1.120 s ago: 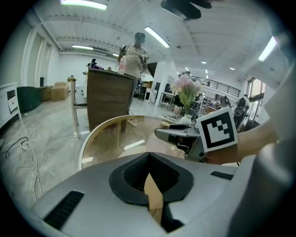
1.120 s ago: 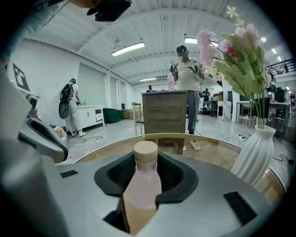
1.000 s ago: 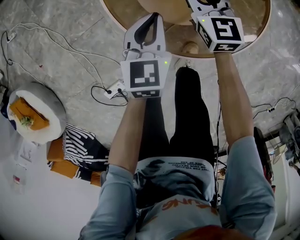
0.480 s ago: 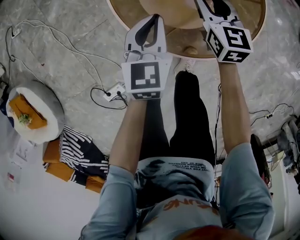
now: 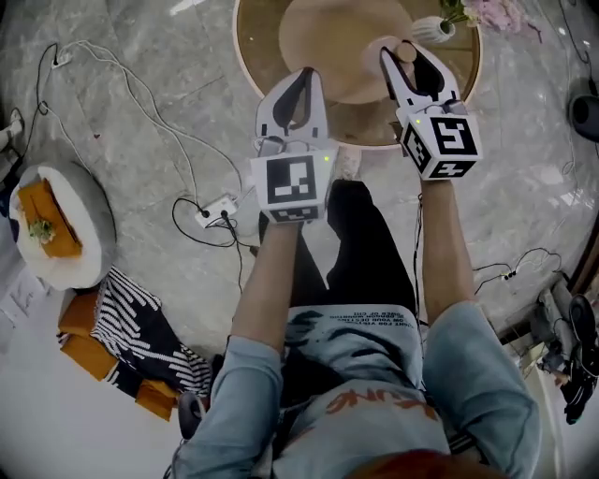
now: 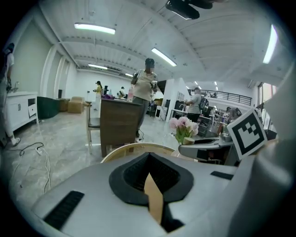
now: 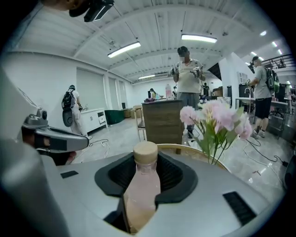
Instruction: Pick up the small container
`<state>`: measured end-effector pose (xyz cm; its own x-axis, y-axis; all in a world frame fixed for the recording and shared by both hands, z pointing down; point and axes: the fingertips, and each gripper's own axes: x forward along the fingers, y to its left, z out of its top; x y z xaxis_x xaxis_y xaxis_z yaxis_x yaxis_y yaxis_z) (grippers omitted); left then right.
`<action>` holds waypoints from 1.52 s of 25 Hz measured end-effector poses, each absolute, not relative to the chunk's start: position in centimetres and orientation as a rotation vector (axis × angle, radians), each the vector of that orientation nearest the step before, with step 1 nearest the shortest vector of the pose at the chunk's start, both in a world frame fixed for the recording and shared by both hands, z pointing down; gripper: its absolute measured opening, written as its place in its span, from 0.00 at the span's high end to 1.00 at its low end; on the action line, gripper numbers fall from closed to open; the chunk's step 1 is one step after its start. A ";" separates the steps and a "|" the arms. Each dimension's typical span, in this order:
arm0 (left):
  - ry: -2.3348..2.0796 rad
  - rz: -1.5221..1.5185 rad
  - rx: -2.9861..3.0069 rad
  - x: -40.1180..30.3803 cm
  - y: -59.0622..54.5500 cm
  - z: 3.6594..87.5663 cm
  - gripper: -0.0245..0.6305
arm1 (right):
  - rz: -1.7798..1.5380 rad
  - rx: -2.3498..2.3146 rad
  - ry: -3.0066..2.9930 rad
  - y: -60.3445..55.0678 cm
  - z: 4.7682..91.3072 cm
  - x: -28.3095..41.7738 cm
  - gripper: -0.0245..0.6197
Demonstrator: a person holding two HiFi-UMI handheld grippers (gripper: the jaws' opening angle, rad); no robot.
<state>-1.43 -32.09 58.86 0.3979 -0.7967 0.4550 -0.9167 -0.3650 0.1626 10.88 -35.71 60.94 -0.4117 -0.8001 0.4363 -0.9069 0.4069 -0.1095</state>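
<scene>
The small container is a bottle of pale pink liquid with a tan cap (image 7: 142,183). It stands between the jaws of my right gripper (image 7: 144,178), which is shut on it. From the head view only the bottle's cap (image 5: 405,52) shows, near the tips of the right gripper (image 5: 409,58), over the round wooden table (image 5: 257,42). My left gripper (image 5: 301,82) hovers over the table's near edge. Its jaws (image 6: 150,180) are shut with nothing between them; only a sliver of table shows through the slit.
A white vase of pink flowers (image 5: 432,28) stands on the table just beyond the right gripper; the flowers (image 7: 215,122) appear close on that gripper's right. Cables and a power strip (image 5: 220,208) lie on the marble floor. A grey cushion (image 5: 89,210) lies left. People (image 7: 187,78) stand behind.
Both grippers have drawn back toward the person and sit lower in the head view. More of the table and the right gripper's tips with the bottle cap have come into view.
</scene>
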 end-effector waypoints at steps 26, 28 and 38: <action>-1.714 0.021 2.405 1.6 -28.4 24.9 0.93 | 0.174 1.562 -2.624 -29.3 23.8 13.0 0.73; -1.696 0.000 2.453 2.8 -28.3 23.2 0.93 | 0.135 1.573 -2.634 -28.8 22.0 14.0 0.73; -1.646 -0.054 2.593 5.9 -26.0 18.0 0.93 | 0.039 1.668 -2.655 -25.7 17.4 17.7 0.73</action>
<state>5.87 -26.04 17.99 0.4259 -0.9047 0.0075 -0.9023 -0.4241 0.0779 17.72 -25.65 17.43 -0.4344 -0.9006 0.0182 -0.9007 0.4341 -0.0182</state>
